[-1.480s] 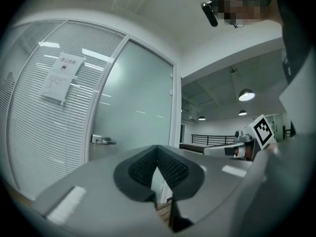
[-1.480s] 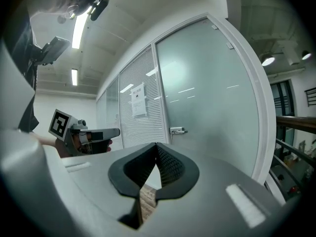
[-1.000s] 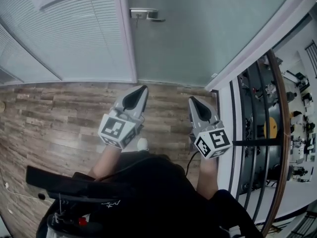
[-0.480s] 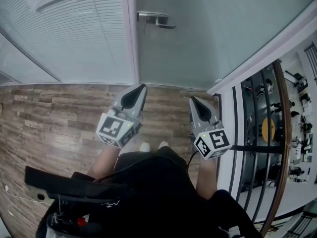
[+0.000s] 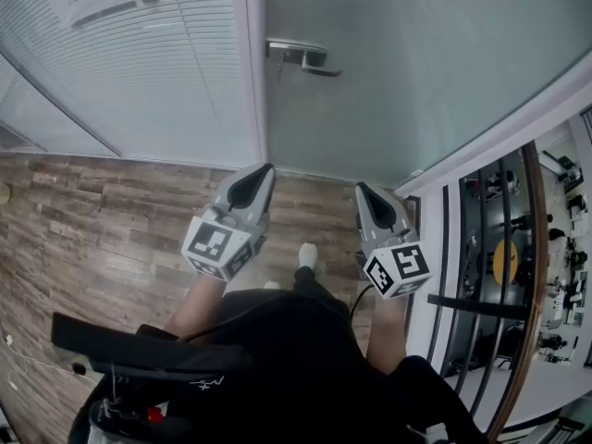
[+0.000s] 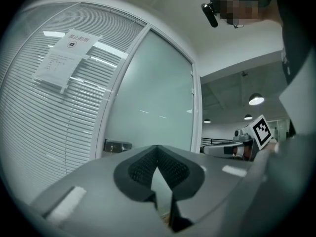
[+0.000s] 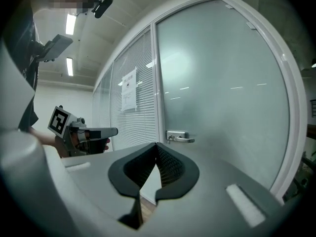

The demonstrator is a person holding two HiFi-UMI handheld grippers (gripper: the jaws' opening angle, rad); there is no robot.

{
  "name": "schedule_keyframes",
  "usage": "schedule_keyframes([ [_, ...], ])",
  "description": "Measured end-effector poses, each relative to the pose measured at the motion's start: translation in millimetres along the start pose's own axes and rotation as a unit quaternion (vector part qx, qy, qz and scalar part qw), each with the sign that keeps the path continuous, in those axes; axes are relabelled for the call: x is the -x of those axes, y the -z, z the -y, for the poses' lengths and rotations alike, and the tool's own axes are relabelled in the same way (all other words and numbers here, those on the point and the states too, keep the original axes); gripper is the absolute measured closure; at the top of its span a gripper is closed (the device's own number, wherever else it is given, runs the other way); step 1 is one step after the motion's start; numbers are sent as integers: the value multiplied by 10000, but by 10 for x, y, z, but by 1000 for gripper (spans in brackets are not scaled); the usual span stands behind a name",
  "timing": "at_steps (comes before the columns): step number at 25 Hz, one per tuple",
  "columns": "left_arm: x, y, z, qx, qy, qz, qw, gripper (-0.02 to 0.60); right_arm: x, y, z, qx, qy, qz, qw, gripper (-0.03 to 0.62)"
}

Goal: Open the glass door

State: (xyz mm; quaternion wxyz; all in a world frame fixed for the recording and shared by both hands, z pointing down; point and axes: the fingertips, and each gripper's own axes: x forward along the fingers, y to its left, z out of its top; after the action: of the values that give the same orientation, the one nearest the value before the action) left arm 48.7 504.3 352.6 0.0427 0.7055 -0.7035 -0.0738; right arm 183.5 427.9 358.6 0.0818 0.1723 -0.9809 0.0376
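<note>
The frosted glass door (image 5: 416, 72) carries a silver lever handle (image 5: 302, 56). Short of the door, the left gripper (image 5: 265, 168) and right gripper (image 5: 361, 189) each have jaws pressed together, empty.

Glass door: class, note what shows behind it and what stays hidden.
Nothing shows behind the glass door: its frosted pane gives only grey-green with faint light streaks. Whatever lies beyond is hidden. The handle sits on the near side.

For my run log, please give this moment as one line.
stage: before contact | glass door: closed | door handle: untouched | left gripper: shut, empty | right gripper: shut, empty
</note>
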Motion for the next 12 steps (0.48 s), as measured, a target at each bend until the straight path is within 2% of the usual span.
schedule_keyframes([
  [6,-374,-35,-110,-107,-92,-5,9999,583,-348,-48,330,168,-189,-15,9997,591],
  [12,-790,-94,-216,-170,-425,26,9989,583,-698,-98,723,384,-469,-150,9980,591],
])
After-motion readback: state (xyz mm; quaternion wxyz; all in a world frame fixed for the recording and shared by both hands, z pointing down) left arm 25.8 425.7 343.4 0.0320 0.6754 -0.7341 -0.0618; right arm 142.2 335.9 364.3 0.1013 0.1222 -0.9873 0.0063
